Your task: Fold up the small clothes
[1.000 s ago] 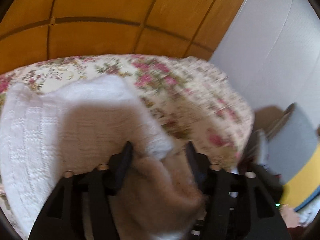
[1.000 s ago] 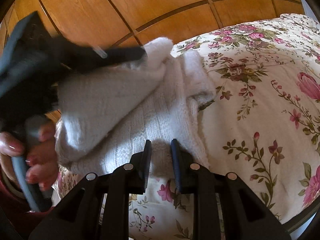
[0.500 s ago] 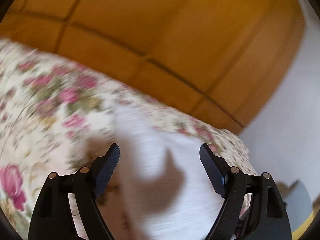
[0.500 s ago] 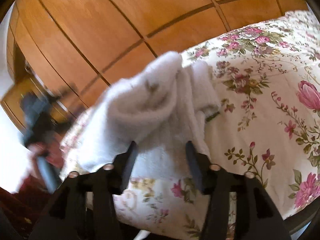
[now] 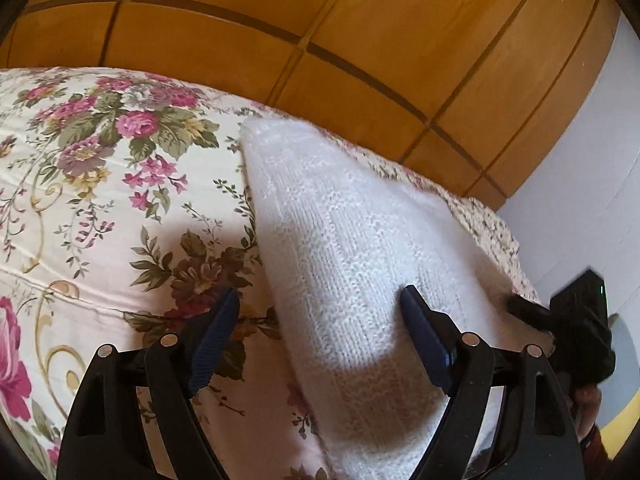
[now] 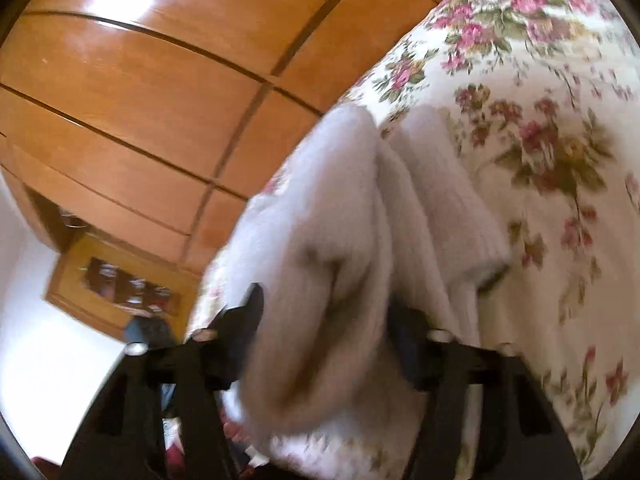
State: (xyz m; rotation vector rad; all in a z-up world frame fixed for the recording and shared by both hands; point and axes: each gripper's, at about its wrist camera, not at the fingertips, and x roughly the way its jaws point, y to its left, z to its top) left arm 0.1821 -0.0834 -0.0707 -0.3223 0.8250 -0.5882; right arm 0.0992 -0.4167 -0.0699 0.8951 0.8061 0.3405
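Left gripper [image 5: 320, 320]: released, jaws wide. A second ago they straddled a raised flap of the white knit garment [image 5: 340, 248]; now the flap is laid down and the gripper hovers over the garment's near end.
Garment: lies on the floral bedspread [image 5: 100, 200] along the bed's far edge by the wooden wardrobe [image 5: 280, 12], as a long, narrow folded shape.
Right gripper [image 6: 324, 332]: jaws closing around a bunched fold of the same garment, after letting go and opening half a second ago. The blur hides whether the pads press on the knit.
Meaning for the task: one fold looks done; the right side seems to be regripping for the next, probably bringing the ends together.
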